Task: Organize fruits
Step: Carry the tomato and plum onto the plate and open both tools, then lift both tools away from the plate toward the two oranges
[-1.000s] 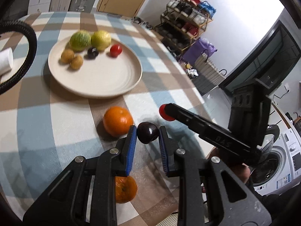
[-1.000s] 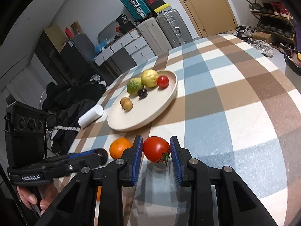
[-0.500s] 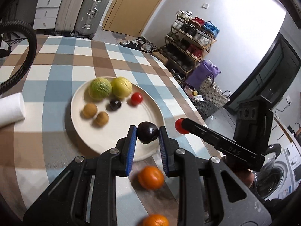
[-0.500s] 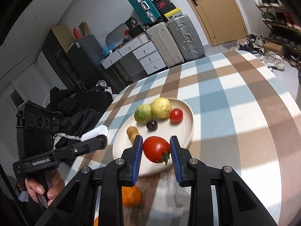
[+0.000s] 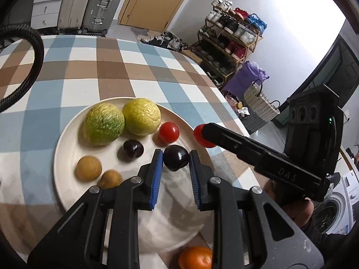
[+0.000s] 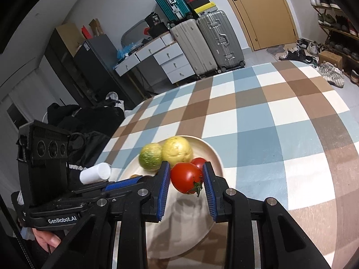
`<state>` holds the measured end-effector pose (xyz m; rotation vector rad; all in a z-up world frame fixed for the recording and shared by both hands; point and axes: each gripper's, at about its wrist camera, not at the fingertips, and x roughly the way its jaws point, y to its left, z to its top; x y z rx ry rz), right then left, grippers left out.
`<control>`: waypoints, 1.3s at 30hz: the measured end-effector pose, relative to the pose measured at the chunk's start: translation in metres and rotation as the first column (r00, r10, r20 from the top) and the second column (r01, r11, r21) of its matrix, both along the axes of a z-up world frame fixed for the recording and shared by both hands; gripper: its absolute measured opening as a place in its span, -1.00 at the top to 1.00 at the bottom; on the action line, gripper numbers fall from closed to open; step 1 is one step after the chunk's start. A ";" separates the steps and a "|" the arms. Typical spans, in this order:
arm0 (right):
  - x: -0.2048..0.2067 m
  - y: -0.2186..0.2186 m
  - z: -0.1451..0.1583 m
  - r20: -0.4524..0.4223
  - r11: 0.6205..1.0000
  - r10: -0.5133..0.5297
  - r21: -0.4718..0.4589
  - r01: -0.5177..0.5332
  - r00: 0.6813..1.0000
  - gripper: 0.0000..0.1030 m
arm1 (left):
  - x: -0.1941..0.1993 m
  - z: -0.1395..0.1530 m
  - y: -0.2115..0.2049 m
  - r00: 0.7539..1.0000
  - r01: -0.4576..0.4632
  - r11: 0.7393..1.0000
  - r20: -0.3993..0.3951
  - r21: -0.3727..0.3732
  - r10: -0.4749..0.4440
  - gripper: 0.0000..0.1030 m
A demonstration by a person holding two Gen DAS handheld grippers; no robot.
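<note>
- left tongs (image 5: pixel 175 160) closed to a narrow gap on a dark plum (image 5: pixel 176 157), blue pads (image 5: pixel 157 174) pressing both its sides, held over the near part of the cream plate (image 5: pixel 65 148)
- right tongs (image 6: pixel 185 179) clamped on a big red tomato (image 6: pixel 186 180), green stem at its lower right, held above the plate's (image 6: pixel 215 157) right half
- in the left wrist view the right tongs (image 5: pixel 203 134) reach in from the right, tomato (image 5: pixel 199 137) at the plate's right rim, just right of the left tongs' tips
- orange (image 5: pixel 195 257) on the bench (image 5: pixel 107 67) below the left tongs, just off the plate's near rim, partly hidden
- on plate, just left of the left tongs: second dark plum (image 5: pixel 133 149), two small brown fruits (image 5: pixel 88 168) (image 5: pixel 110 178) further left
- just beyond the left tongs' tips: small red tomato (image 5: pixel 169 132)
- further back on plate: green citrus (image 5: pixel 103 126) and yellow citrus (image 5: pixel 141 116), touching, side by side
- white roll (image 6: pixel 95 173) on bench left of the plate, right wrist view
- checked cloth covers bench
- far: suitcases (image 6: pixel 208 42), drawers (image 6: pixel 166 60), door (image 6: pixel 264 11), shoe rack (image 5: pixel 228 38)
</note>
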<state>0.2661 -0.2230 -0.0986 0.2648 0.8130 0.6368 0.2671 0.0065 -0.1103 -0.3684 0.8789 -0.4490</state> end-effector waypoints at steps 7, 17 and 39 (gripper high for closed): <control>0.005 -0.004 -0.010 0.000 1.000 0.009 0.022 -0.009 1.000 0.42 | 0.023 -0.014 -0.011 1.000 0.013 0.999 -0.014 0.029 -0.013 0.59; 0.011 -0.002 -0.022 -0.047 1.000 -0.008 0.009 0.008 0.999 0.40 | 0.034 -0.024 -0.017 1.000 0.022 0.998 -0.022 0.053 -0.021 0.59; -0.070 -0.048 0.044 0.134 0.984 -0.125 0.144 0.106 0.983 -0.85 | -0.028 0.024 -0.003 0.996 -0.078 0.995 0.050 0.058 0.075 -0.26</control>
